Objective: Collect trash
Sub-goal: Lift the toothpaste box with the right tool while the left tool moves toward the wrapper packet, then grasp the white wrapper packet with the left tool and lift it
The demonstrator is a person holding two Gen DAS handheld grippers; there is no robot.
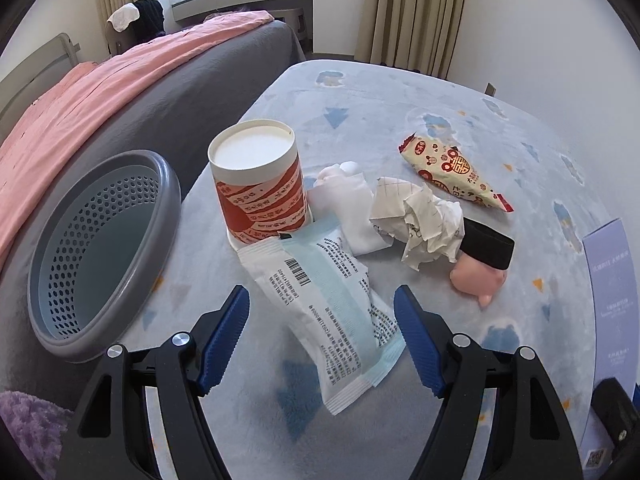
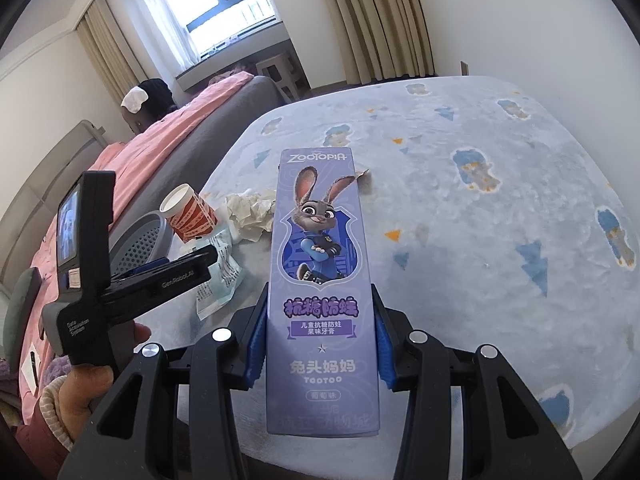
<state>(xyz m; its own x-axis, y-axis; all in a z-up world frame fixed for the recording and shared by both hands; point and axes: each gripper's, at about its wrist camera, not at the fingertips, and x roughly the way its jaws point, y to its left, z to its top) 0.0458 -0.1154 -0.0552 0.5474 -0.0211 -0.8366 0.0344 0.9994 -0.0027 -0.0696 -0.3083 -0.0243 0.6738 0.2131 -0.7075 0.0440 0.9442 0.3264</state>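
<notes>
While the left hand-held gripper (image 1: 322,334) hangs with its blue-padded jaws spread wide and nothing clamped between them, a white and pale-blue plastic sachet printed with a barcode (image 1: 332,320) lies on the pale blue patterned fleece-covered desk (image 1: 400,112) in the gap between those jaws, touching neither pad as far as the view shows. Just beyond the sachet stands an upside-down red-and-white paper cup (image 1: 258,184), and beside that a folded white tissue (image 1: 352,208), a crumpled ball of white paper (image 1: 420,216) and a cream cone-shaped snack wrapper with red print (image 1: 456,172). A small pink pig toy with a black band (image 1: 480,272) rests near the crumpled paper. At the left edge of the desk sits a round grey perforated plastic bin (image 1: 100,256), tilted towards the camera, against a bed with a grey cover and pink quilt (image 1: 120,80). The right hand-held gripper (image 2: 320,344) is closed on a tall lilac cardboard toothpaste box with a cartoon rabbit (image 2: 320,264), its pads pressing both long sides, the box held above the desk and well to the right of the trash pile
</notes>
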